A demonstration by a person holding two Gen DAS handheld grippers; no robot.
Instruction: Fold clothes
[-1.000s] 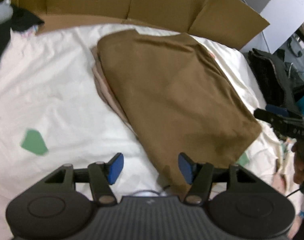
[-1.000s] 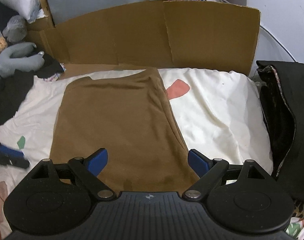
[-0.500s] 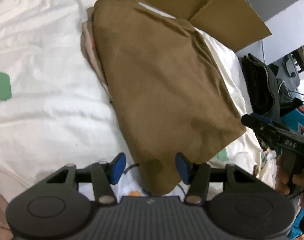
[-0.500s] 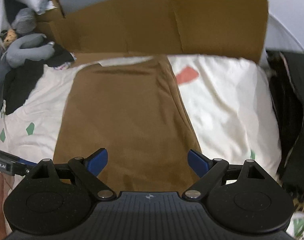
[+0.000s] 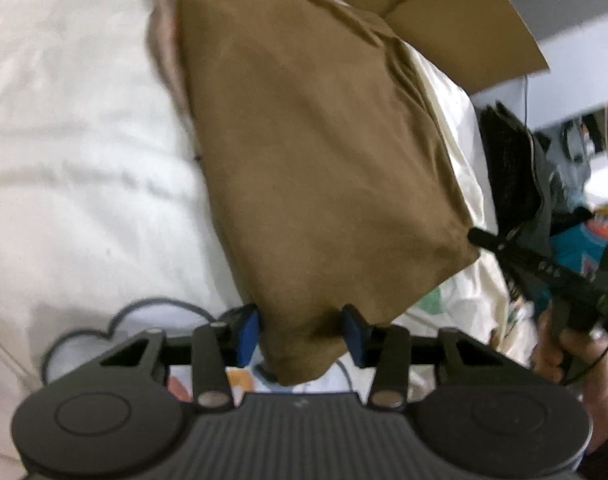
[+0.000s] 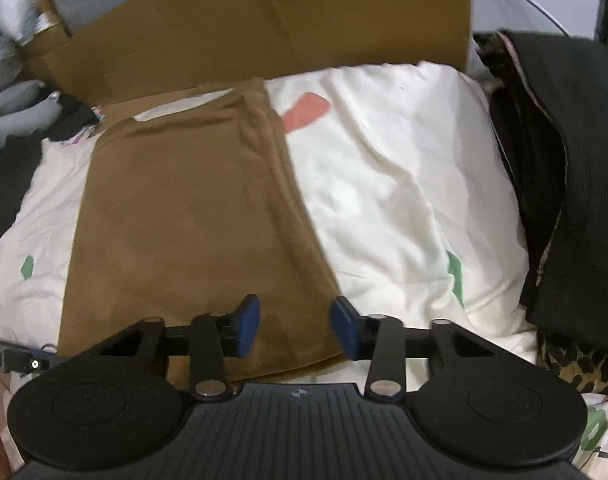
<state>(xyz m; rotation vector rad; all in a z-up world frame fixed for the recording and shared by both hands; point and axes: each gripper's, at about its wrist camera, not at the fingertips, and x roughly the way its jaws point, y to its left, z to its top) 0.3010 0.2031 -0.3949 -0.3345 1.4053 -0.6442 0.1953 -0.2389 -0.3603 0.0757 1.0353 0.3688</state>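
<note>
Here the brown garment [image 6: 191, 216] lies folded on the cream bedsheet [image 6: 404, 184], filling the frame's centre-left. Both hand-held grippers tilt downward: the left hand-held gripper [image 5: 299, 334] closing around its near corner, the right hand-held gripper [image 6: 293, 326] closing over its near edge, pads not yet pressing. No writing is legible.

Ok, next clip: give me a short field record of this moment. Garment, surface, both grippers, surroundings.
garment: brown cloth, folded flat, long rectangle
surface: white sheet with coloured patches
left gripper: jaws closing, near left corner of the cloth between them
right gripper: jaws closing, near right corner of the cloth between them
under cloth: pale pink layer shows at its left edge
behind: cardboard upright at the far side
right of sheet: dark clothes piled
stage: both near corners being taken up
</note>
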